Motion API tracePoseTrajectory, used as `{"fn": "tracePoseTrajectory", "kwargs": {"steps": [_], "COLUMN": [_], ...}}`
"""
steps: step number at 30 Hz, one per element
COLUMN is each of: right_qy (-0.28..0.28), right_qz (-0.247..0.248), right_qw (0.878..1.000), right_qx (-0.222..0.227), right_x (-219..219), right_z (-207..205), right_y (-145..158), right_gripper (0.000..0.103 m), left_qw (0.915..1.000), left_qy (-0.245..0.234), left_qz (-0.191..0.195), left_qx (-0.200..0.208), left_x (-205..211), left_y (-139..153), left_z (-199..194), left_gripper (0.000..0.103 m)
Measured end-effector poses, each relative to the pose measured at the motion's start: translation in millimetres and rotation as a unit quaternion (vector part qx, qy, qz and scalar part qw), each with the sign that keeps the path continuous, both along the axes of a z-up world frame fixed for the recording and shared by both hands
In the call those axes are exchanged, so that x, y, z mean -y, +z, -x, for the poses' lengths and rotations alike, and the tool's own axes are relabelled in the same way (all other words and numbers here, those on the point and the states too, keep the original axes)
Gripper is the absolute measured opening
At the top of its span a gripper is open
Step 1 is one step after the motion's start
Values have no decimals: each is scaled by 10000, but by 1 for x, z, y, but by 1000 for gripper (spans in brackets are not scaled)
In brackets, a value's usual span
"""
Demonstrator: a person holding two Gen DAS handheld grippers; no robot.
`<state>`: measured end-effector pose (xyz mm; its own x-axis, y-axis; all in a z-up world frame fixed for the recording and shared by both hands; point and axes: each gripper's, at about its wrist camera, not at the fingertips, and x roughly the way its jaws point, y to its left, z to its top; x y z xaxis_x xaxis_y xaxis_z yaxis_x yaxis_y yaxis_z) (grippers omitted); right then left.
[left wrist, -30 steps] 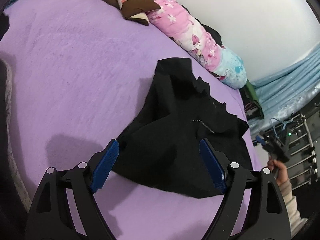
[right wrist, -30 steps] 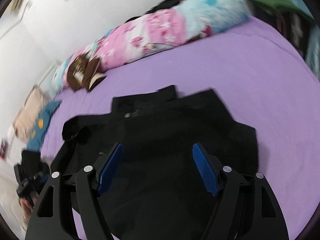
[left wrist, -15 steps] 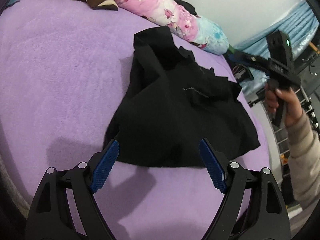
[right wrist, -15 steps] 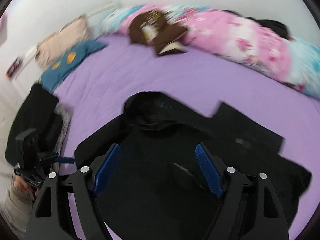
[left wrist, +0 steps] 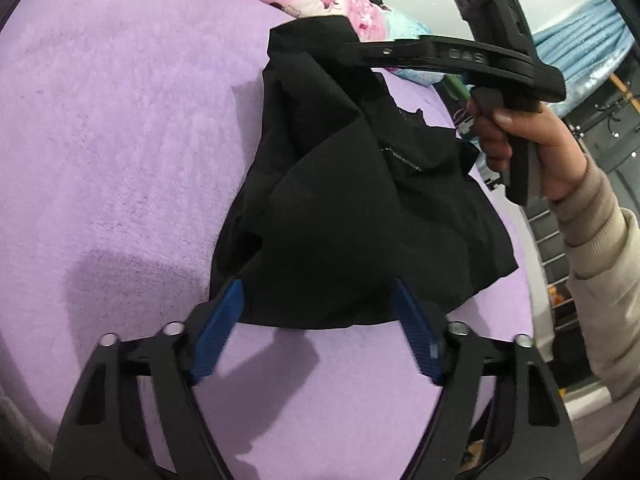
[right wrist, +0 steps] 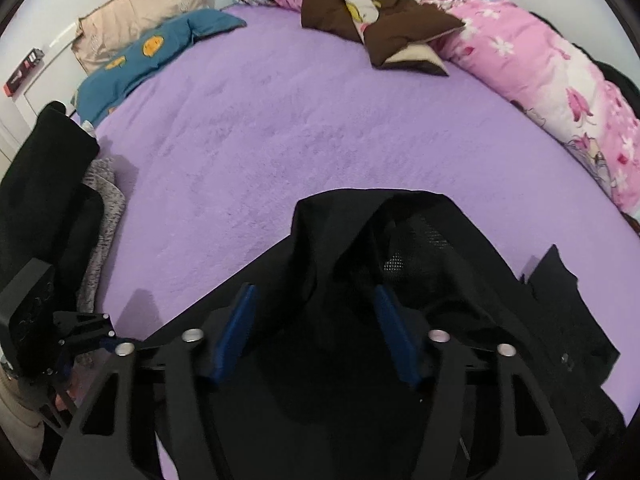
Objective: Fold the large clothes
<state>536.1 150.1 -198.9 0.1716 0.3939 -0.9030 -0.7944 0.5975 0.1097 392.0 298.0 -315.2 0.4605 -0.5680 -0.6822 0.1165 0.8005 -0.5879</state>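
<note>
A large black garment lies crumpled on the purple bedspread. My left gripper is open, its blue pads at the garment's near hem, holding nothing. My right gripper is open, its fingers straddling a raised fold of the same garment. The right gripper also shows in the left wrist view, held by a hand above the garment's far part. The left gripper's body shows at the left edge of the right wrist view.
A pink floral quilt and a brown blanket lie along the wall. A blue cushion and a beige pillow sit at the head. Dark and grey clothes pile at the left edge. A metal rack stands off the bed.
The right gripper has swung in over the garment, its jaws somewhat narrower around a raised fold. The left gripper has moved closer to the near hem.
</note>
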Motion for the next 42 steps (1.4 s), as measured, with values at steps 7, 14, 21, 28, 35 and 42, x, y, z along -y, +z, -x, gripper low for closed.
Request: {"fn": "tracePoseTrajectory", "kwargs": {"steps": [7,14,21,28,35,42], "right_qy": [199,94,-91,-252,-459,-862], "right_qz": [143,119,329,702,1113,1444], "right_qw": [9997,9993,9951,9915,9899,9820], "right_qx": [-54,354,925,1065,745,856], "right_x": [-15,-16,-28,-62,-80,-67], "right_z": [-4,-19,-41,-79,-94,-104], "right_y": [-9,22,49,44,-32,-69], "right_gripper": [10,3,2,2,3,24], "left_qw": [9999,9997,9993,9973,9975,9965], "left_qy": [46,44,216,644,521,430], "left_qz": [113,209,277,-41,-92,-269], "left_qx": [-71,-127,-131,-353,-470,-660], "left_x": [-4,-13,-24,-39,-34,-25], "left_y": [-7,-4,9,8,5,-5], "left_z": [-8,-6,3,8,6,0], "left_gripper": [41,26,22,5,5,5]}}
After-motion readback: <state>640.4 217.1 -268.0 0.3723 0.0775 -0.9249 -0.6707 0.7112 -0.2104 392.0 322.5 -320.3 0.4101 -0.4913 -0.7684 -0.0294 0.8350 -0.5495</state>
